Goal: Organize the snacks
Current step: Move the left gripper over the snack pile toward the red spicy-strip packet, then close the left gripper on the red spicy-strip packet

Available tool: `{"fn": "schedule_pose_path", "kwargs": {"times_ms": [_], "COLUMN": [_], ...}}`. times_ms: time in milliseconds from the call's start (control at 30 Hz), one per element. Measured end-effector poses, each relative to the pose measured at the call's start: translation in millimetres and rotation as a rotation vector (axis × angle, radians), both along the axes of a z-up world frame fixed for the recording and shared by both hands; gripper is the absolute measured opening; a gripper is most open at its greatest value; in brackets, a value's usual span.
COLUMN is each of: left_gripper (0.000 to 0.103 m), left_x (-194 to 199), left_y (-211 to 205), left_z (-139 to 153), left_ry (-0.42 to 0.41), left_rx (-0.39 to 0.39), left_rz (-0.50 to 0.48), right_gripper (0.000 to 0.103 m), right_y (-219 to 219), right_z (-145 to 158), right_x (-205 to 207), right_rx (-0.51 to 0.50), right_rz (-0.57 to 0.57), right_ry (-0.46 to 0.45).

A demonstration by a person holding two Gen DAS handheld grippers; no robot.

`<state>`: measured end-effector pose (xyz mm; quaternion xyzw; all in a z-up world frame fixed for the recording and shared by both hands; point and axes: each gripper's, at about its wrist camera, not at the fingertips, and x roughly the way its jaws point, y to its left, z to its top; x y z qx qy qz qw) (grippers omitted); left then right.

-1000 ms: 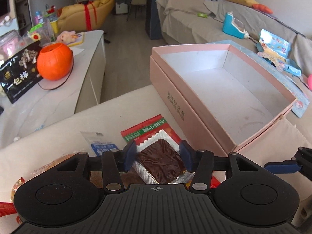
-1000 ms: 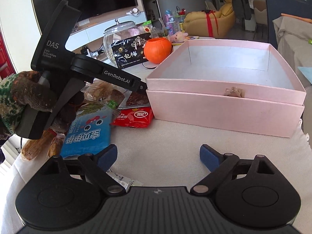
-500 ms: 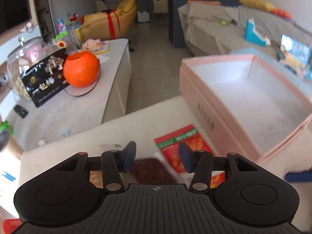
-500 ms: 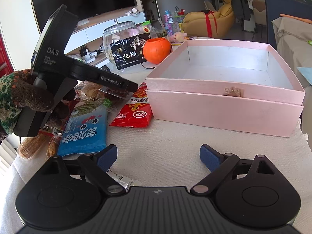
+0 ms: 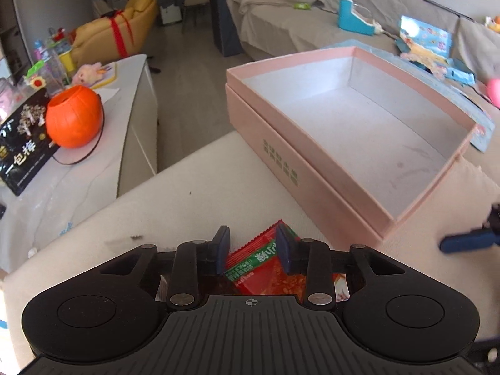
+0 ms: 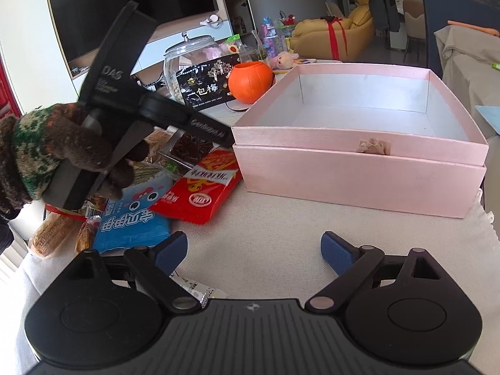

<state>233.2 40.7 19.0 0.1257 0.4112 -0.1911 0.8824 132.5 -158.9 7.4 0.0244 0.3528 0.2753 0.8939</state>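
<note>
An open pink box (image 5: 359,125) with an empty white inside stands on the cloth-covered table; it also shows in the right wrist view (image 6: 359,143). My left gripper (image 5: 252,250) is raised above a red snack packet (image 5: 265,268), its jaws a little apart with nothing between them. In the right wrist view the left gripper (image 6: 228,137) hangs over a dark snack in clear wrap (image 6: 190,148) and the red packet (image 6: 200,193). A blue packet (image 6: 131,222) lies beside them. My right gripper (image 6: 253,247) is open and empty, low over the cloth.
An orange pumpkin pot (image 5: 73,117), a black packet (image 5: 22,153) and a glass jar (image 6: 193,62) stand on the white side cabinet. Bread-like snacks (image 6: 47,237) lie at the table's left edge. A sofa with toys (image 5: 359,15) is behind the box.
My left gripper let go of the dark wrapped snack, lifted, and moved towards the box over the red packet. The right gripper has not moved.
</note>
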Motion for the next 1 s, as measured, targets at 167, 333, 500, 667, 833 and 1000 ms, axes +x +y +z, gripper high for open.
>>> {"fn": "schedule_pose_path", "kwargs": {"times_ms": [167,333,500,667,833,1000], "left_gripper": [0.036,0.036,0.037,0.037,0.037,0.037], "left_x": [-38,-71,-111,-121,-121,-105], "left_y": [12,20,25,10,-7,-32], "left_z": [6,29,37,34,27,13], "left_ry": [-0.056,-0.090,-0.051,-0.094,-0.089,-0.102], "left_rx": [0.014,-0.131,-0.285,-0.289,-0.248,-0.158], "left_rz": [0.040,0.243,0.336,0.373,0.374,0.358], "right_gripper": [0.093,0.095,0.095,0.095,0.076,0.071], "right_y": [-2,-1,2,26,38,10], "right_z": [0,1,16,18,13,18], "right_x": [0,1,-14,-51,-56,-54], "right_rx": [0.002,-0.008,-0.073,-0.199,-0.255,-0.356], "right_rz": [0.001,0.010,0.162,0.348,0.286,0.182], "right_ry": [0.000,0.003,0.045,0.020,-0.018,-0.034]}}
